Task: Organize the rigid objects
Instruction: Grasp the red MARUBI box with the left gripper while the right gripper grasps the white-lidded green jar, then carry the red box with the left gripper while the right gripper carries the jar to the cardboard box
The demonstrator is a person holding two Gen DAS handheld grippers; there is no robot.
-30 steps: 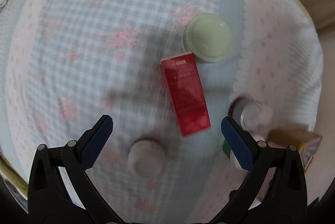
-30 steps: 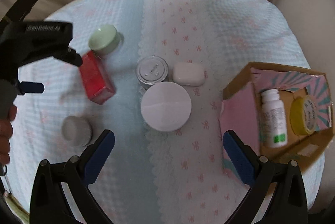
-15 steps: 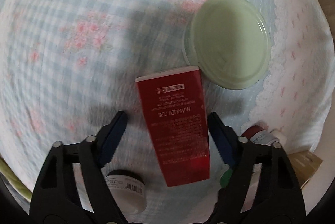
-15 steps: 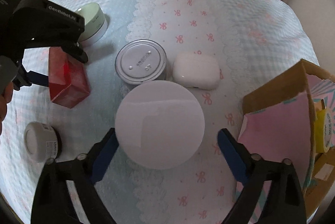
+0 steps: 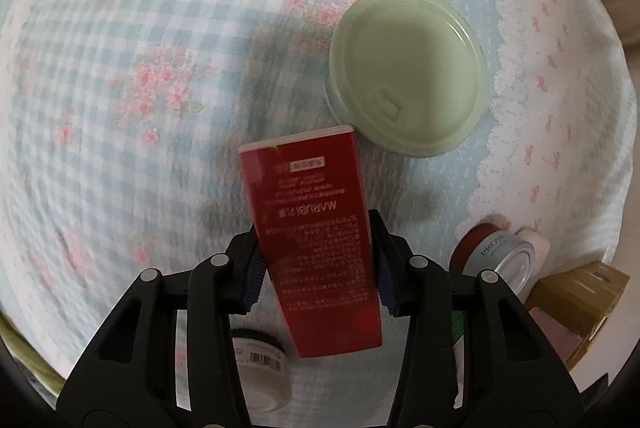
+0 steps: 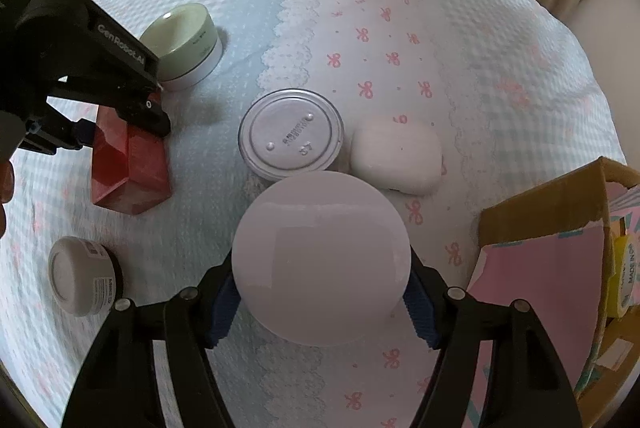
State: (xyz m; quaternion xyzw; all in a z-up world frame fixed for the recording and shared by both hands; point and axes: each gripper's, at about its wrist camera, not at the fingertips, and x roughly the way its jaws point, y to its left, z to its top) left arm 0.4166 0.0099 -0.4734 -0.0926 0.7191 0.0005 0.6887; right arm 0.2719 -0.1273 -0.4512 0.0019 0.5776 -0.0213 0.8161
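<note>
My left gripper (image 5: 316,268) is shut on a red box (image 5: 316,236) that lies on the checked cloth; the box also shows in the right wrist view (image 6: 130,163). A pale green jar (image 5: 408,83) stands just beyond the box. My right gripper (image 6: 320,300) is shut on a white round jar (image 6: 320,256), its pads against both sides. A silver-lidded can (image 6: 291,137) and a white case (image 6: 396,157) stand just behind that jar.
A small white jar (image 6: 80,278) with a barcode label lies at the near left. An open cardboard box (image 6: 560,248) with a yellow item inside stands at the right. The cloth-covered round surface (image 6: 400,27) ends near beige cushions at the back.
Both grippers have moved down and forward. The left one has shut on the red box and the right one has shut on the white round jar.
</note>
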